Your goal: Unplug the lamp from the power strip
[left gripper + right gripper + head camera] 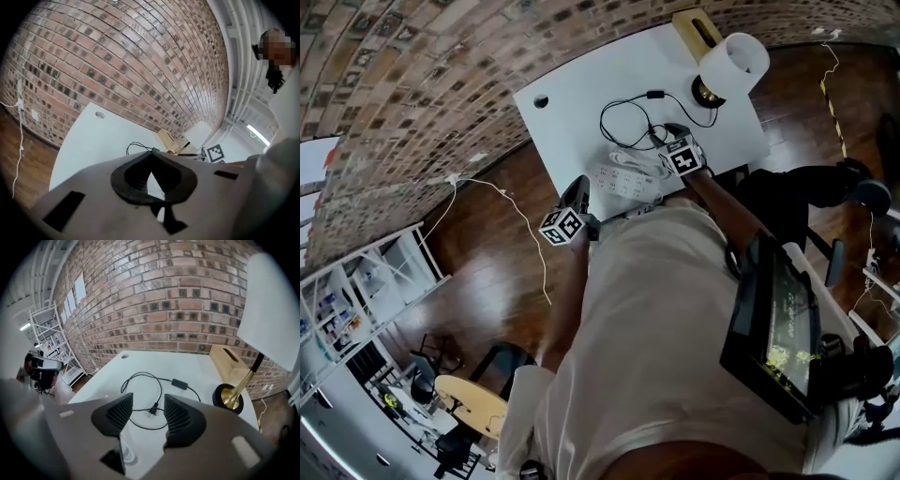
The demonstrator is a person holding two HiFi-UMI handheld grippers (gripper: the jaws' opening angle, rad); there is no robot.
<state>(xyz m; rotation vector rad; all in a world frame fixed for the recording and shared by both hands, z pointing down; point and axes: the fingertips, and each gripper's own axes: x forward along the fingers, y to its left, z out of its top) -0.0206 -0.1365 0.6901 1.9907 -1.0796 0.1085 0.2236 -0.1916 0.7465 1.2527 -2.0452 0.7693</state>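
The lamp (733, 64), with a white shade and brass stem, stands at the far right of the white table (581, 84). Its black cord (140, 380) loops across the tabletop. The cord's plug (152, 409) lies loose on the table, prongs bare, seen between the spread jaws of my right gripper (147, 404), which is open and touches nothing. The white power strip (623, 180) lies near the table's front edge, just left of the right gripper (673, 134). My left gripper (577, 195) hovers at the front edge, and its jaw tips meet with nothing held (152, 154).
A wooden box (228, 363) stands behind the lamp base (228, 397). An inline switch (179, 383) sits on the cord. The table has a cable hole (541, 100) at its far left. A brick wall is behind, and a white cable (520, 220) trails over the wood floor on the left.
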